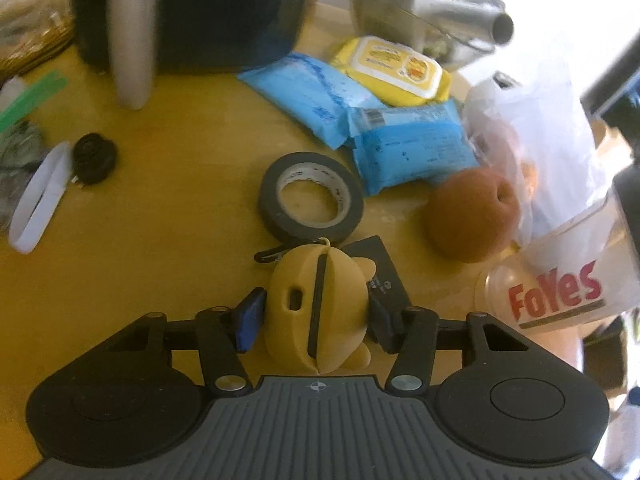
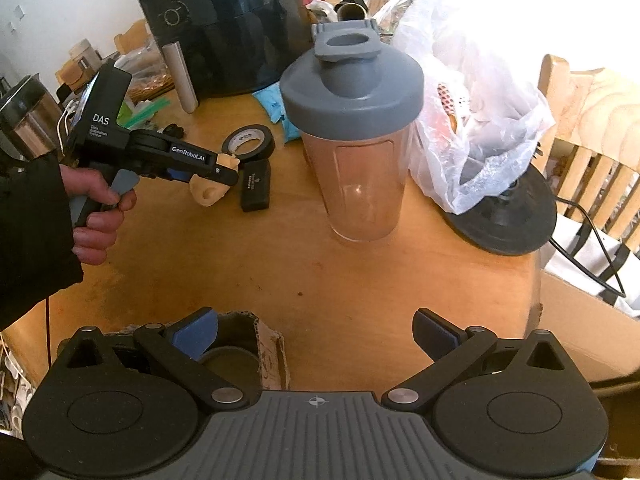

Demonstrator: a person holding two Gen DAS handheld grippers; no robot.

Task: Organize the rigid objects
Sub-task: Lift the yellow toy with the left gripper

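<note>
Between the fingers of the left gripper [image 1: 316,316] sits a small tan rubbery case [image 1: 318,312] with a dark seam down its middle and a black clip at its far end; the blue pads stand just beside its two sides, and whether they press on it cannot be told for certain, though from the right wrist view the case looks lifted off the wooden table [image 2: 320,280] and carried in the grip. A hand [image 2: 98,208] in a dark sleeve holds that gripper's handle at the left of the scene. Just beyond the case lies a roll of dark tape [image 1: 311,200], flat on the table, with a small black box [image 2: 256,190] beside it. Farther back are two blue packets [image 1: 412,152] and a yellow wipes pack [image 1: 394,70], and to the right a brown round fruit [image 1: 472,216] touches a white plastic bag [image 1: 536,148]. A black air fryer [image 2: 224,24] stands at the far edge, with a grey tube [image 2: 182,78] upright in front of it. The right gripper [image 2: 316,336] hangs near the table's near edge with its fingers wide apart and nothing between them. Ahead of it stands a clear shaker bottle [image 2: 360,160] with a grey lid, upright, well apart from the case.
</note>
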